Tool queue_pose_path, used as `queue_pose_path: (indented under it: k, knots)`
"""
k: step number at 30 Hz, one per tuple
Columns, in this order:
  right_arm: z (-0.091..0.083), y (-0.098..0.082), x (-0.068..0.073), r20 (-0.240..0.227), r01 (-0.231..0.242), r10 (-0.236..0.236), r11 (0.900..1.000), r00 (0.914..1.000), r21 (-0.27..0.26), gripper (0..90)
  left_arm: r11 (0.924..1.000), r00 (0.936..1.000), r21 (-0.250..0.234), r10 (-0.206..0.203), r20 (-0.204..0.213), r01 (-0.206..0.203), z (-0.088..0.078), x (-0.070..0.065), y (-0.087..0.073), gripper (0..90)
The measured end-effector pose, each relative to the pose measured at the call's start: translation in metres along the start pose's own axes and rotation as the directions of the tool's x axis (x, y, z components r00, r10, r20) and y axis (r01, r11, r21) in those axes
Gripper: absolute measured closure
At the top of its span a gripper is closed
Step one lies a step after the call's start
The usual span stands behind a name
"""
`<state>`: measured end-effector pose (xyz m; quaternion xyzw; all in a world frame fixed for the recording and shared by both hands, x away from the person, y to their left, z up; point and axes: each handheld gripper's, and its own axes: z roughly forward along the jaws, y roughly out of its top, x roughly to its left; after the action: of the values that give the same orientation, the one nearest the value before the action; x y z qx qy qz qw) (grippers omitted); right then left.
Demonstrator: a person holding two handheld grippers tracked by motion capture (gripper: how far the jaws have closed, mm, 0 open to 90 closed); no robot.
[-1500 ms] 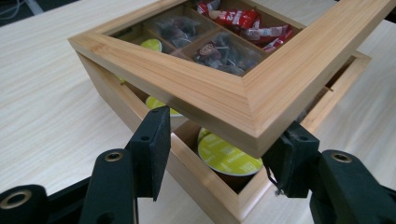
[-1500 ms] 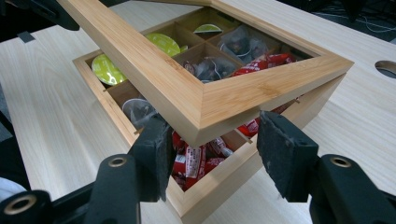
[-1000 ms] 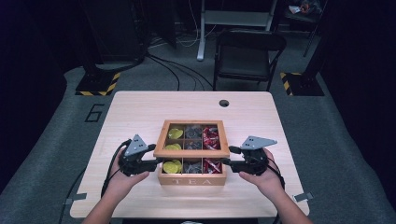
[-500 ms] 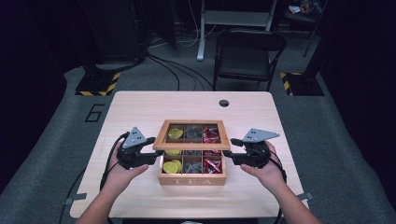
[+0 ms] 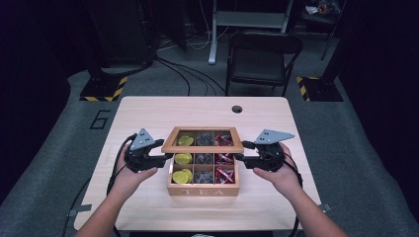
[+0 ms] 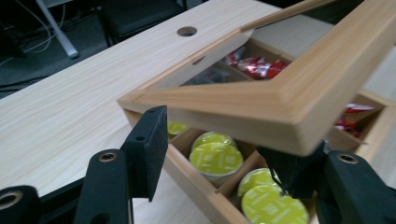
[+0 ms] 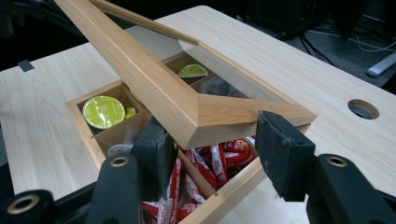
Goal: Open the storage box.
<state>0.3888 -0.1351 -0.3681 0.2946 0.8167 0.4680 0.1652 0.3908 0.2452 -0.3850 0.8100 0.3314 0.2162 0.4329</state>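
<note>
Wooden tea box [image 5: 203,188] sits mid tabletop [image 5: 148,111], "TEA" front facing person. Glass-paned lid [image 5: 202,146] part-raised, hinged at far edge, near edge lifted.

Left hand-held gripper [image 5: 165,157]: jaws half-spread around lid's left near corner [image 6: 280,112], one pad under the frame to prop it.

Right hand-held gripper [image 5: 241,157]: same at right corner [image 7: 219,116], pads not clamped.

Two-sided support keeps lid level, likely avoids twisting hinge.

Yellow capsules [image 6: 215,156], red sachets [image 7: 210,163] exposed below.
</note>
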Motion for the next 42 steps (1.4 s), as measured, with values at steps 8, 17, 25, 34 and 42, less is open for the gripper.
queue_pose_path:
  k: [8,17,25,34,42]
  knots:
    - [-0.001,0.010,-0.006,-0.007,-0.011,0.011,1.000,0.9999,-0.009,47.8,0.9998,0.9998,-0.002,-0.018,-0.007,0.018,0.020,0.014,-0.001,44.4]
    - [-0.001,0.020,-0.011,-0.007,-0.013,0.013,1.000,0.9999,-0.010,48.0,0.9980,0.9985,-0.041,-0.050,-0.021,0.049,0.034,0.027,0.003,49.4]
    - [0.000,0.025,-0.015,-0.013,-0.020,0.019,1.000,0.9997,-0.009,47.7,0.9965,0.9983,-0.060,-0.058,-0.006,0.058,0.036,0.029,0.004,56.7]
    - [0.002,0.020,-0.017,-0.013,-0.029,0.028,1.000,0.9995,-0.010,46.8,0.9983,0.9987,-0.029,-0.050,-0.002,0.050,0.037,0.032,0.007,57.2]
    - [0.010,0.007,-0.019,0.035,-0.019,0.019,1.000,0.9992,0.002,47.2,0.9962,0.9962,-0.019,-0.086,-0.014,0.085,0.038,0.033,0.014,57.8]
